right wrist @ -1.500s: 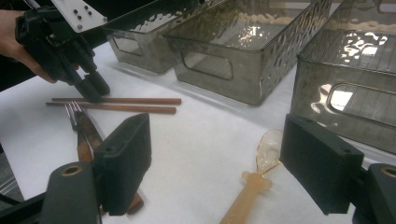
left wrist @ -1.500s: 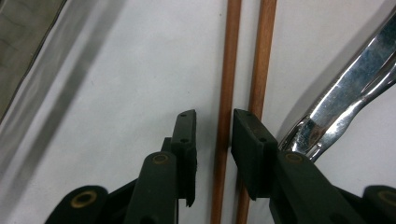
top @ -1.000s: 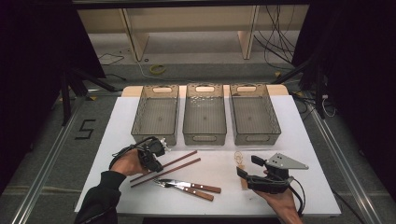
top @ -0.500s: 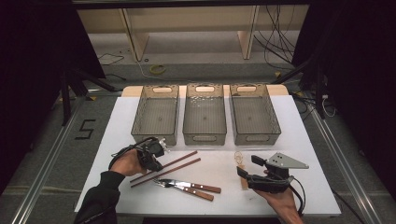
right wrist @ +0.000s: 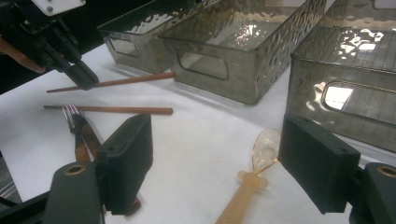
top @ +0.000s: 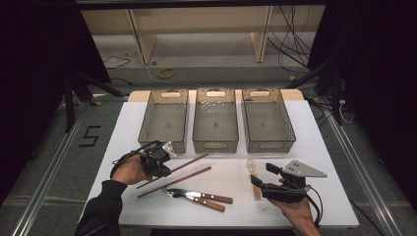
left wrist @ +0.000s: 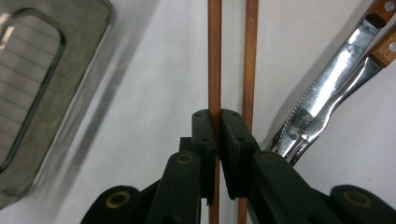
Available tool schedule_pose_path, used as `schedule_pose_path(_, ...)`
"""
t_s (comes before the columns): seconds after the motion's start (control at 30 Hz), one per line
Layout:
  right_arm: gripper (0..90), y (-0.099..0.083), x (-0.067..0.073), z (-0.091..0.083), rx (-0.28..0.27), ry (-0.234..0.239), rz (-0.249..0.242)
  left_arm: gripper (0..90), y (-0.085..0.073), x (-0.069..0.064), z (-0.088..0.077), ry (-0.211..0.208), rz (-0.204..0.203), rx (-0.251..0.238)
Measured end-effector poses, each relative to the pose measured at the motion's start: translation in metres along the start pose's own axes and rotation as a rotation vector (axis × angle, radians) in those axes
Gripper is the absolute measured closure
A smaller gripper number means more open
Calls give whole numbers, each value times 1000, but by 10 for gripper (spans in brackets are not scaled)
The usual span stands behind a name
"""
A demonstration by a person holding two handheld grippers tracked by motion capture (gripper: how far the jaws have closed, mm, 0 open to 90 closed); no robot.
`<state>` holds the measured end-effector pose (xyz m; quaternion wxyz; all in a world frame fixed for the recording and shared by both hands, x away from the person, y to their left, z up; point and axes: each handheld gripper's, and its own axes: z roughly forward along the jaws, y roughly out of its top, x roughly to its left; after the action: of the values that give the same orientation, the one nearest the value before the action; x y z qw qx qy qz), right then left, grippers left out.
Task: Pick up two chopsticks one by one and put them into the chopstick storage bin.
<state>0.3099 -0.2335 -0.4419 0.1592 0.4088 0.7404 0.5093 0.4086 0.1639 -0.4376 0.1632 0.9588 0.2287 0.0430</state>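
Two brown chopsticks lie side by side on the white table. My left gripper (top: 165, 164) (left wrist: 215, 126) is shut on the far chopstick (top: 191, 162) (left wrist: 214, 56) near its left end, pads pressed on both sides. The near chopstick (top: 178, 180) (left wrist: 250, 56) lies free beside it. A fork and a knife with wooden handles (top: 197, 196) (left wrist: 327, 88) rest just in front. My right gripper (top: 262, 173) (right wrist: 219, 168) stands open over an amber plastic spoon (top: 253, 171) (right wrist: 261, 149), its pads apart from it.
Three smoky clear bins (top: 164, 120) (top: 215, 120) (top: 268, 120) stand in a row at the back of the table (top: 324, 196), all empty. The left bin's corner (left wrist: 32, 93) is close to my left gripper.
The left gripper has shifted slightly at the far chopstick's left end. The right gripper has kept still over the spoon.
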Motion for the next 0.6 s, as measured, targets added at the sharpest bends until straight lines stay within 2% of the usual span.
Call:
schedule_pose_path(0.1, 269, 0, -1, 0, -1, -1, 4, 844, -2, 2, -12, 9, -7, -32)
schedule_pose_path(0.2, 269, 0, -1, 0, -4, 0, 6, 843, -4, 3, -21, 24, -31, -65)
schedule_pose_path(0.3, 269, 0, -2, 0, -8, -1, 4, 843, -6, 6, -28, 11, -49, -96)
schedule_pose_path(0.5, 269, 0, -3, 0, -9, -8, 10, 843, -9, 11, -43, 18, -106, -168)
schedule_pose_path(0.6, 269, 0, -3, -1, -11, -9, 14, 843, -10, 17, -48, 31, -153, -206)
